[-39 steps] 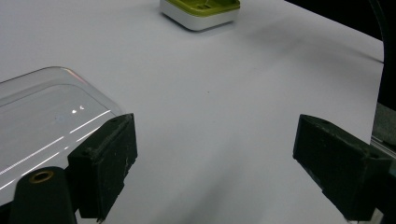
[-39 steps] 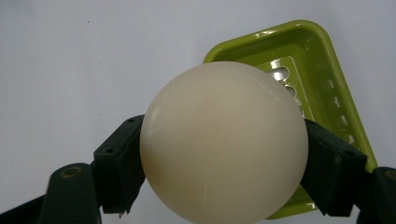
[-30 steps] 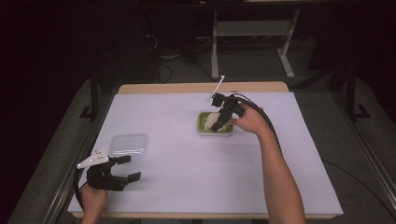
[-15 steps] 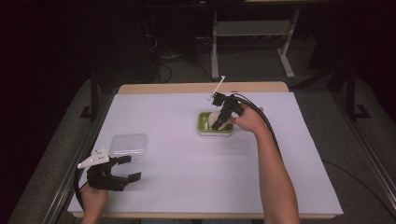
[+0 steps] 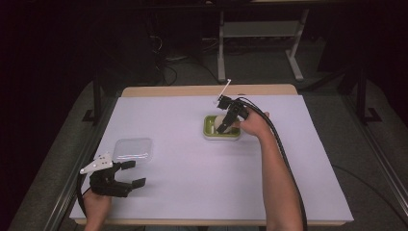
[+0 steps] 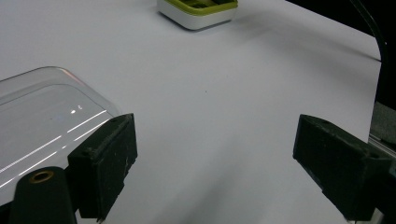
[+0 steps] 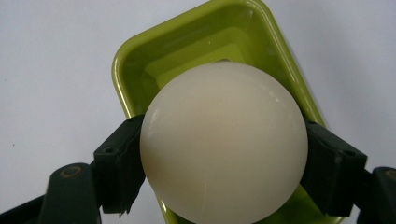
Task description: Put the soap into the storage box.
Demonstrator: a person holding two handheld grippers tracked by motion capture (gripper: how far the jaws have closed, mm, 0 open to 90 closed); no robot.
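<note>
The desk (image 5: 183, 192), covered with a white sheet, filled the middle of the high view, with a strip of bare wood along its far edge. A person's right forearm (image 5: 279, 187) reached from the near edge toward the desk's centre, slightly nearer the far edge, where the right hand-held gripper (image 5: 222, 129) pointed down into a tray (image 5: 208, 133). A clear lid (image 5: 133, 148) lay flat near the left edge, just beyond the left hand-held gripper (image 5: 133, 173), which rested near the near left corner in the person's left hand (image 5: 96, 204). In the left gripper view that gripper's jaws stood wide apart with nothing between them, bare white sheet showing in the gap; the lid (image 6: 42, 126) lay just beside one jaw, and the tray (image 6: 198, 11) sat well apart at the top. The tray was a small rounded rectangle, white outside and lime green inside (image 7: 140, 60). In the right gripper view the jaws were closed against the two sides of a cream ball (image 7: 223, 140), smooth and round, gripping it directly over the tray's green hollow; whether the ball touched the tray floor could not be told. A black cable (image 5: 281, 154) trailed from the right gripper back along the forearm.
</note>
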